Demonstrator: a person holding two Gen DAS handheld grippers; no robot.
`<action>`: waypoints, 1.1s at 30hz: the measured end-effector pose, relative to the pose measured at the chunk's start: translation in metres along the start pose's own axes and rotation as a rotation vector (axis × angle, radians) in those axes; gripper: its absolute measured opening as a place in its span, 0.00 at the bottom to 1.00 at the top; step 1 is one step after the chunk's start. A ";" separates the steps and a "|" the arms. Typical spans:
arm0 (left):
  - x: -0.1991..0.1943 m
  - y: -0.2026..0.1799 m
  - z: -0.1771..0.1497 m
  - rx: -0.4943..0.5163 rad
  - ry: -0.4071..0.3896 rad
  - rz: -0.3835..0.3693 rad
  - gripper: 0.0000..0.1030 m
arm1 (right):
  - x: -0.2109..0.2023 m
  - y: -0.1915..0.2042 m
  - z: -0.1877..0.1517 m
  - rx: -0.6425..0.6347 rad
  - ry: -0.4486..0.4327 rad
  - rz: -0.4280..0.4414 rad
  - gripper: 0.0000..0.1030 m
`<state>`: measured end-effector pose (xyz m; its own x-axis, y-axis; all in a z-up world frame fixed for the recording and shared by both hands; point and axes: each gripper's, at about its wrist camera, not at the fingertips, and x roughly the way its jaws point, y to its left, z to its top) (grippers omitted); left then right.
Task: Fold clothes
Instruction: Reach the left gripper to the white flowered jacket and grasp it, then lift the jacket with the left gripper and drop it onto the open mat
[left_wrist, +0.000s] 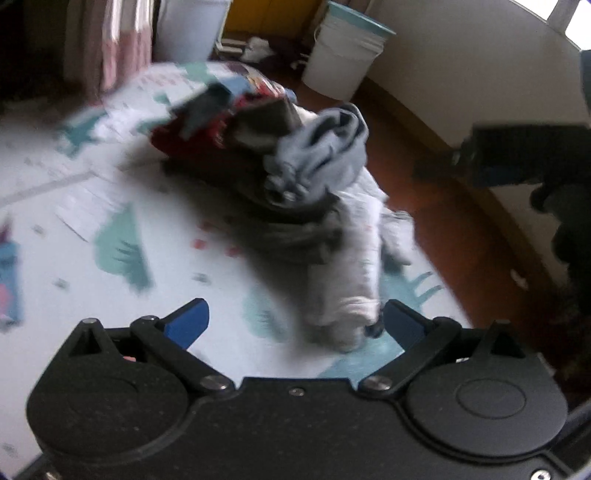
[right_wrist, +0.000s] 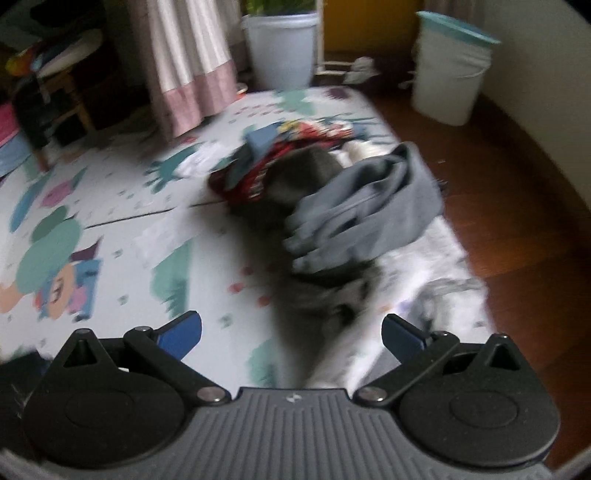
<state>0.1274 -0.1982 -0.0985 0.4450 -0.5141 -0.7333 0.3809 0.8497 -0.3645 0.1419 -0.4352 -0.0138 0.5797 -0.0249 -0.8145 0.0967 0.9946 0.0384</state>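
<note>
Two grippers, left gripper (left_wrist: 295, 323) and right gripper (right_wrist: 291, 332), are hovering over the pile of clothes (left_wrist: 295, 177) with jaws spread wide and gripping nothing. I am looking at an unsorted heap lying on the patterned play mat (left_wrist: 66, 206) on the floor, near the mat's edge by the wooden boards. A grey-blue garment (right_wrist: 365, 214) is sitting bunched on top, a red printed garment (right_wrist: 280, 170) is lying behind it, and a pale garment (left_wrist: 351, 280) is trailing toward me, nearly between the left jaws. I am judging that the open mat beside the heap is serving as spreading room, so nothing is folded yet. Both views are blurring.
</note>
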 end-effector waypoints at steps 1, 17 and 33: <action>0.014 -0.004 -0.003 -0.012 0.004 -0.023 0.98 | 0.004 -0.007 0.000 0.006 -0.001 -0.022 1.00; 0.169 0.000 -0.038 -0.395 0.107 -0.172 0.74 | 0.048 -0.033 -0.014 -0.051 0.081 -0.144 1.00; 0.171 -0.037 -0.026 -0.202 -0.059 -0.257 0.08 | 0.048 -0.044 -0.008 -0.060 0.069 -0.179 1.00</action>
<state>0.1683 -0.3145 -0.2255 0.4033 -0.7156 -0.5703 0.3212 0.6943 -0.6441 0.1589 -0.4789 -0.0592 0.5004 -0.1967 -0.8432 0.1433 0.9792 -0.1434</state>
